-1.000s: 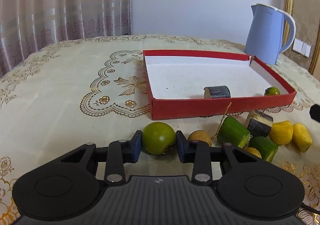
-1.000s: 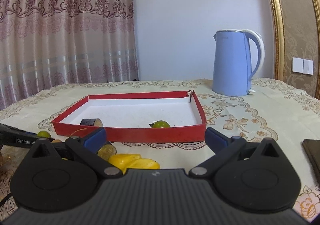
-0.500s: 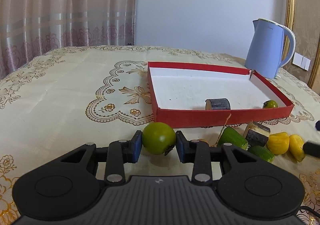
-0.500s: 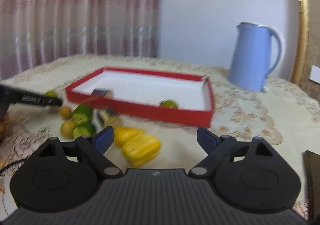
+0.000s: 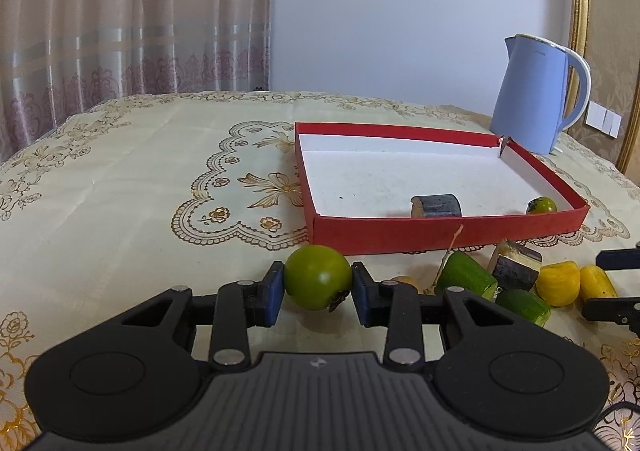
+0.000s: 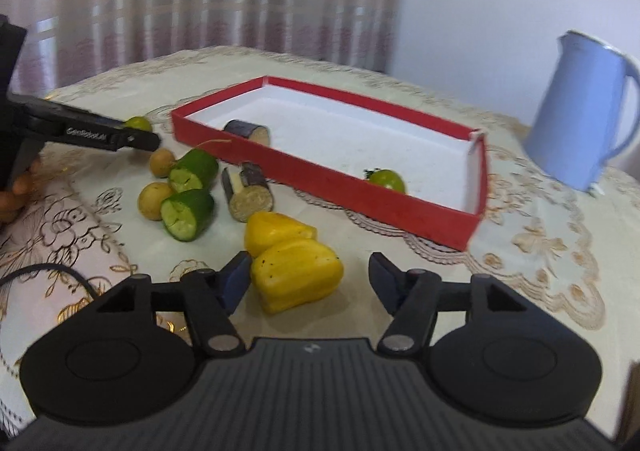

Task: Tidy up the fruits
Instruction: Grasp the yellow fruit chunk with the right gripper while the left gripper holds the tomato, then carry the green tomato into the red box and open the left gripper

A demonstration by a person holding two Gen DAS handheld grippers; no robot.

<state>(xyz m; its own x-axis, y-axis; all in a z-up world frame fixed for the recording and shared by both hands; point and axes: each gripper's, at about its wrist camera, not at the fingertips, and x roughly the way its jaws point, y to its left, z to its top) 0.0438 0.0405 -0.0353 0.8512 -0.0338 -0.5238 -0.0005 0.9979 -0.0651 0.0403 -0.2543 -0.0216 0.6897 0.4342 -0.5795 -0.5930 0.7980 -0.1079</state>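
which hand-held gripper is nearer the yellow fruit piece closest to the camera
Right. The right hand-held gripper has the near yellow piece between its closing jaws. The left hand-held gripper is off beyond the cut green pieces, clamped on a green round fruit.

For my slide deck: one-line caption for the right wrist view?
Right hand-held gripper closing around a yellow fruit piece, red tray beyond.

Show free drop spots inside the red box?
The red box is mostly bare: its whole far half and left side. Only the dark piece near the front wall and a small green fruit in the front right corner take room. Outside, the cloth before the front wall is crowded with fruit.
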